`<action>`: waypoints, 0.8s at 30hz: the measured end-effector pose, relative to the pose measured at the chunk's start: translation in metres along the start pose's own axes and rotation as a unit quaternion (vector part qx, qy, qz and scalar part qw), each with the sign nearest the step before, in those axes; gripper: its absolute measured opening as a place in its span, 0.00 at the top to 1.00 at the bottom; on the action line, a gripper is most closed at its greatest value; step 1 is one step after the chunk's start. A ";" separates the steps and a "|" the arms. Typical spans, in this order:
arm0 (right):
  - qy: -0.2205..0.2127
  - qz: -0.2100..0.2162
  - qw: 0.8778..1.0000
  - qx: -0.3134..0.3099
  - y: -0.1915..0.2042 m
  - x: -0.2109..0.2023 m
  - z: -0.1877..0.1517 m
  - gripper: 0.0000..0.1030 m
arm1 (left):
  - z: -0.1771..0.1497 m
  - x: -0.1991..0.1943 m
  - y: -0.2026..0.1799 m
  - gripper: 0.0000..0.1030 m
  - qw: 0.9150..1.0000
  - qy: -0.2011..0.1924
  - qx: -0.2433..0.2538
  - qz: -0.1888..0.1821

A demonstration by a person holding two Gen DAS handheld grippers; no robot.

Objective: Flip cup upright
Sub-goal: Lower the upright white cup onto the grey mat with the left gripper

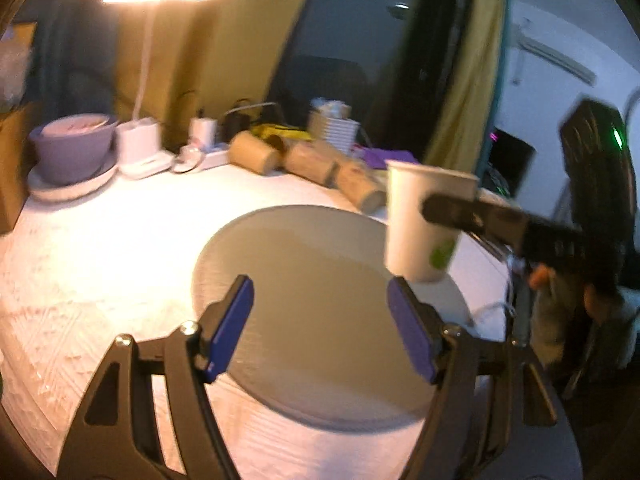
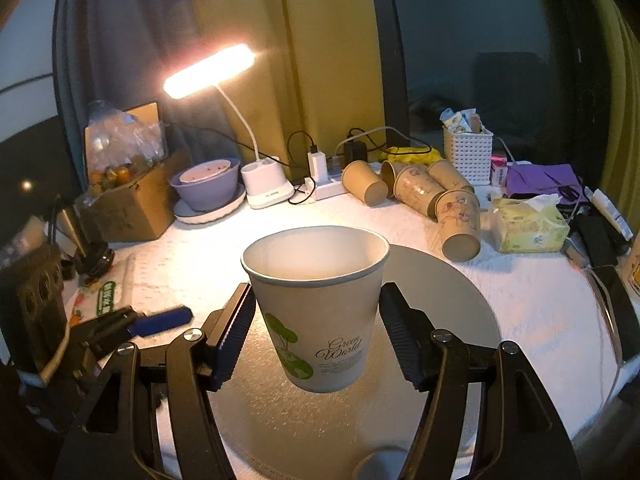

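Cup [image 2: 318,308], white paper with a green leaf print and the words "Green World", sits mouth-up between the two ribbed fingers of the right tongs [image 2: 318,336], held above the grey round mat [image 2: 460,304]; the pads press its wall at 9 and 3 o'clock, and its base hangs clear of the mat. In the left wrist view the same cup appears at 3 o'clock, upright, with one dark finger of the right tongs crossing its side. The left tongs [image 1: 320,328] are spread wide with nothing between their blue pads [image 1: 232,328], hovering over the near part of the mat; this view is smeared by motion blur. The mat lies on the white textured tabletop [image 2: 200,256]. Along the far edge, at about 1 o'clock in the right wrist view, several brown paper cups [image 2: 420,190] lie on their sides in a loose heap, with a white slotted basket [image 2: 468,156] behind them and a yellow tissue box [image 2: 528,224] just beside them at 2 o'clock. At 11 o'clock a lit desk lamp [image 2: 210,70] rises from a white base, next to a purple bowl [image 2: 208,186] standing on a white plate. A cardboard box [image 2: 132,200] sits at 10 o'clock, and a white power strip [image 2: 326,188] with plugged chargers lies between lamp and brown cups.
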State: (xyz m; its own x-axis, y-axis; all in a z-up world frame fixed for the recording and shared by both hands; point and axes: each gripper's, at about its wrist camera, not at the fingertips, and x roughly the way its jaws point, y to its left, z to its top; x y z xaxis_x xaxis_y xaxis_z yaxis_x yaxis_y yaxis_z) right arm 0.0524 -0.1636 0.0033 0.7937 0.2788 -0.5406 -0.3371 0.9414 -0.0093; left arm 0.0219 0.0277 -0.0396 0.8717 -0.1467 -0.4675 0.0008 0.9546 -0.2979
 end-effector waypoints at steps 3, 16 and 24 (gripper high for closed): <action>0.004 -0.013 1.000 -0.007 -0.001 0.012 -0.001 0.34 | 0.001 0.005 0.019 0.31 0.999 0.005 -0.041 0.009; 0.011 -0.052 0.999 -0.010 -0.011 0.055 -0.013 0.34 | -0.001 0.009 0.044 0.31 0.995 0.012 -0.098 0.013; 0.015 -0.062 0.998 -0.026 -0.006 0.060 -0.020 0.34 | 0.000 0.007 0.044 0.26 0.995 0.008 -0.099 0.013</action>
State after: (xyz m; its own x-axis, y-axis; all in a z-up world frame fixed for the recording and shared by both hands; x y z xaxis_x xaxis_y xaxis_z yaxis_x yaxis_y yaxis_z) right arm 0.0921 -0.1566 -0.0464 0.8150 0.1550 -0.5583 -0.2647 0.9568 -0.1207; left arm 0.0275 0.0682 -0.0560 0.8625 -0.1285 -0.4894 -0.1195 0.8880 -0.4440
